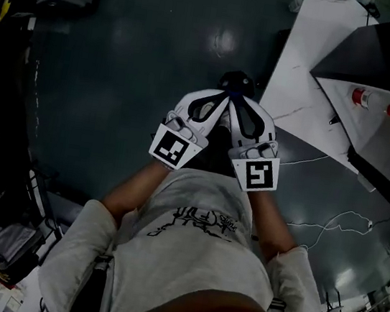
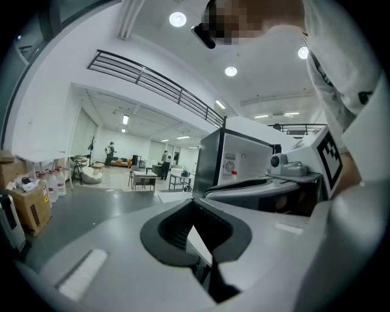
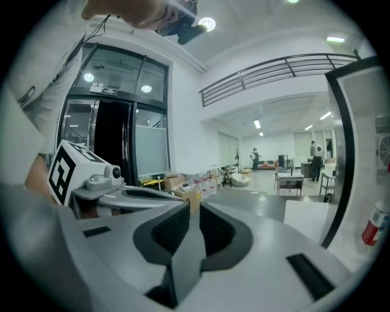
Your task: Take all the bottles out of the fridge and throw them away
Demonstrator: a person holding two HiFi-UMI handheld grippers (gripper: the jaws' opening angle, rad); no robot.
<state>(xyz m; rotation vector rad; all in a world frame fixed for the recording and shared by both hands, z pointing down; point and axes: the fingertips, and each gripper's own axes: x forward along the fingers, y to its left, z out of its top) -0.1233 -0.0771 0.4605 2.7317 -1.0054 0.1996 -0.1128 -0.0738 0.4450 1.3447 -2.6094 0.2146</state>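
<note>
I hold both grippers side by side in front of my chest, pointing out over the dark floor. My left gripper [image 1: 217,103] [image 2: 192,202] has its black pads together with nothing between them. My right gripper [image 1: 237,106] [image 3: 194,206] shows a narrow gap between its pads, and that gap is empty. The fridge [image 1: 383,63] [image 2: 241,161] stands to the right, apart from both grippers, with two red-topped items [image 1: 361,96] on its pale panel. A red bottle-like thing [image 3: 373,226] shows at the right edge of the right gripper view, behind a dark frame.
A white marbled slab [image 1: 305,52] lies on the floor next to the fridge. White cables [image 1: 330,223] trail across the floor at the right. Cardboard boxes and jugs [image 2: 30,204] stand along the left wall. Tables and people are far off in the hall [image 2: 146,177].
</note>
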